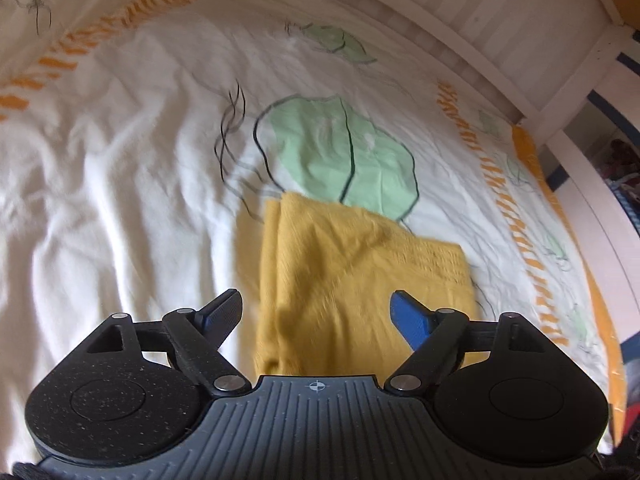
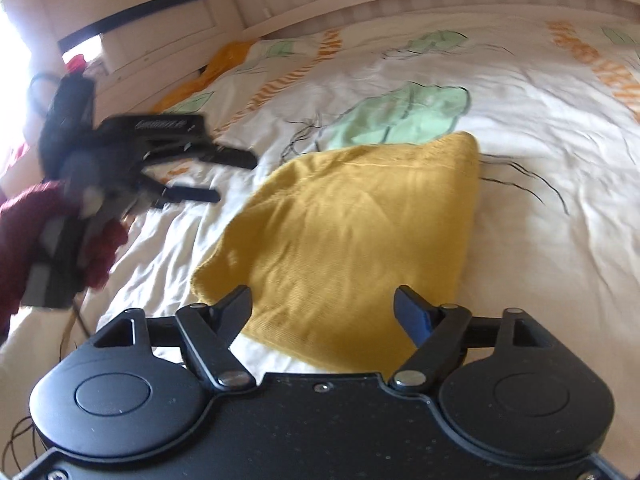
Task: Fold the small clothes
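A small mustard-yellow knit garment (image 1: pixel 344 272) lies folded on the white bedspread (image 1: pixel 120 200), its ribbed band at the right edge. My left gripper (image 1: pixel 316 308) hovers just over its near part, jaws open, nothing between the pads. In the right wrist view the same yellow garment (image 2: pixel 352 240) spreads flat ahead of my right gripper (image 2: pixel 324 304), which is open and empty above the garment's near edge. The left gripper (image 2: pixel 228 176) shows there at the left, blurred, held by a hand in a dark red sleeve (image 2: pixel 24 232), apart from the cloth.
The bedspread carries green leaf prints (image 1: pixel 344 152) and orange striped bands (image 1: pixel 508 200). A white slatted bed frame (image 1: pixel 500 20) runs along the far side. An orange cloth (image 2: pixel 224 64) lies by the bed's far corner, with white furniture (image 2: pixel 132 20) behind.
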A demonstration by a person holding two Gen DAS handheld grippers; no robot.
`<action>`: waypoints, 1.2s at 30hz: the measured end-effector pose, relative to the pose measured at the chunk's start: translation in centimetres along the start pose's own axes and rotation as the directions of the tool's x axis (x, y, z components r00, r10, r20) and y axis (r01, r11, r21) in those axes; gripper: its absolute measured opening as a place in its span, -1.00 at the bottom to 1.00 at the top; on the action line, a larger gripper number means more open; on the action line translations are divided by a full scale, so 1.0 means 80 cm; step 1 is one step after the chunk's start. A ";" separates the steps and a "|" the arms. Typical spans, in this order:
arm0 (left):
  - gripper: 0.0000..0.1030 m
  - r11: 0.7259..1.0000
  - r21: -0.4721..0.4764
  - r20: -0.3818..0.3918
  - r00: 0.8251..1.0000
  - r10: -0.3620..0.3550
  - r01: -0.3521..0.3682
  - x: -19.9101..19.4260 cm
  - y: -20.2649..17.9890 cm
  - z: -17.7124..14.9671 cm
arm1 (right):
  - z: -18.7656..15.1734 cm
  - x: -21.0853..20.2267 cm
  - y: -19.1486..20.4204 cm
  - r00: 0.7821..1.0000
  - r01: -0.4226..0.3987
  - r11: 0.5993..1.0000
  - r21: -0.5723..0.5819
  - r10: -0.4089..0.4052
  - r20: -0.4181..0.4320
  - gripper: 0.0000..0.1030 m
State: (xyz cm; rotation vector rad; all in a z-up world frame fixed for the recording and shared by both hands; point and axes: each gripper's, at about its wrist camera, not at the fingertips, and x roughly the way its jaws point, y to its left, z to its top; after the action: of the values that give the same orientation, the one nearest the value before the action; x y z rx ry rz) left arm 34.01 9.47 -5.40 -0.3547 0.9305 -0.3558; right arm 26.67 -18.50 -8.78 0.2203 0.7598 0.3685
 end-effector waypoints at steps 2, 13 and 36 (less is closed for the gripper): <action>0.56 1.000 -0.013 -0.031 1.000 0.006 -0.006 0.005 -0.001 -0.013 | -0.001 -0.004 -0.008 1.000 0.000 1.000 0.025 0.000 -0.001 0.59; 0.56 0.995 -0.104 -0.132 0.991 -0.007 -0.007 0.025 0.015 -0.050 | 0.030 0.005 -0.076 1.000 -0.024 0.984 0.176 0.022 0.017 0.72; 0.97 0.960 -0.167 -0.141 0.959 -0.247 0.223 0.077 0.010 -0.038 | 0.087 0.124 -0.173 0.949 -0.305 0.865 0.400 0.311 0.051 0.98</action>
State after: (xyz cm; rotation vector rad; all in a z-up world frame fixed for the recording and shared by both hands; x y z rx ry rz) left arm 34.98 6.99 -11.82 -0.5843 1.0792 -0.5411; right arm 41.60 -27.59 -14.60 0.7377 0.8125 0.5149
